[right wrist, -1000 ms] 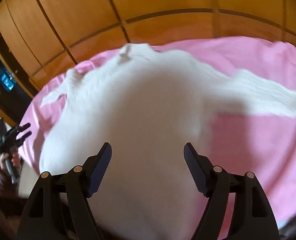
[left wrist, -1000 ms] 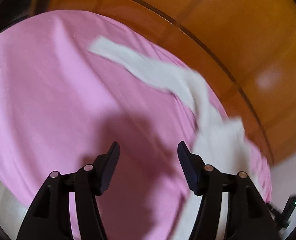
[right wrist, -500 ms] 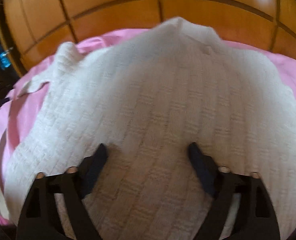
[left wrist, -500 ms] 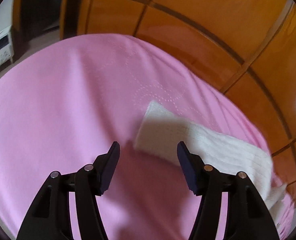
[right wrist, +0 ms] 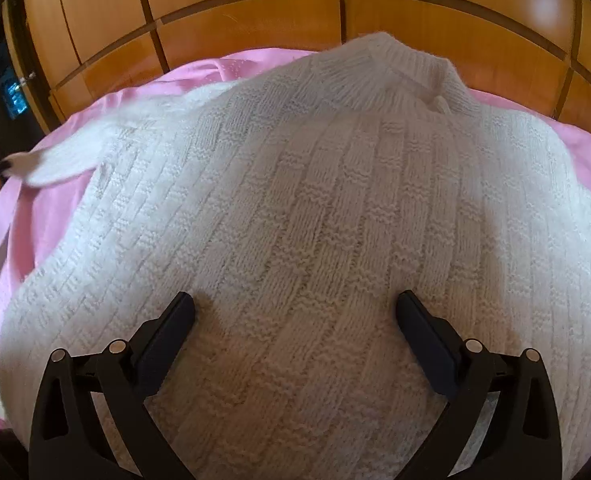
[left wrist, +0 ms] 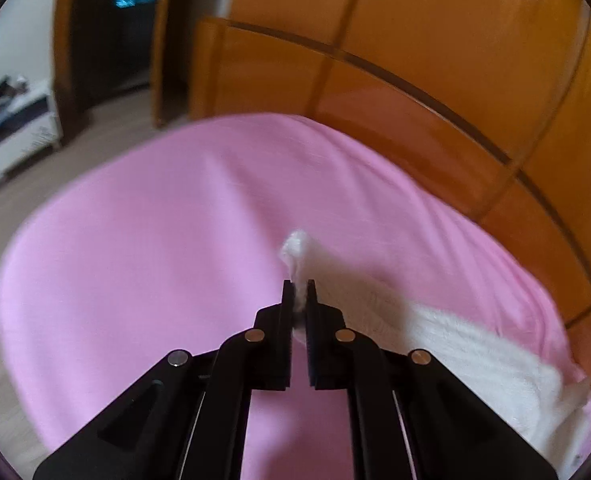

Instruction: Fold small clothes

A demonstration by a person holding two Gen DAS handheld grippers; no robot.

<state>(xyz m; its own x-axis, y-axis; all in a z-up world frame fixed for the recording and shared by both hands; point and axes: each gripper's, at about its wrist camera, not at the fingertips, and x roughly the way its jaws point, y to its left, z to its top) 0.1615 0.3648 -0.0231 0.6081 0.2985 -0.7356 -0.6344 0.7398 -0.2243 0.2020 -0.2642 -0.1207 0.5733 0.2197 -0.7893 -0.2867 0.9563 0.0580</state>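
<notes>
I see a pink sheet (left wrist: 143,264) covering the bed, with orange wooden panelling (right wrist: 247,28) rising just behind it. Far left stands a dark doorway (left wrist: 107,40), and a white cabinet (left wrist: 13,128) sits on the floor.

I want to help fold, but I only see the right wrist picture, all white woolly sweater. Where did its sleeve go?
Observer: The left gripper has shut its fingers on the sleeve's cuff and holds it above the pink sheet.
Operator: Is the rest of the sleeve up in the air too?
Observer: No. Behind the cuff the sleeve trails down to the right onto the sheet.
Operator: Is anything else lying on that side of the bed?
Observer: Only bare pink sheet shows there. Beyond the bed stands a dark doorway, which your view barely catches.
</notes>
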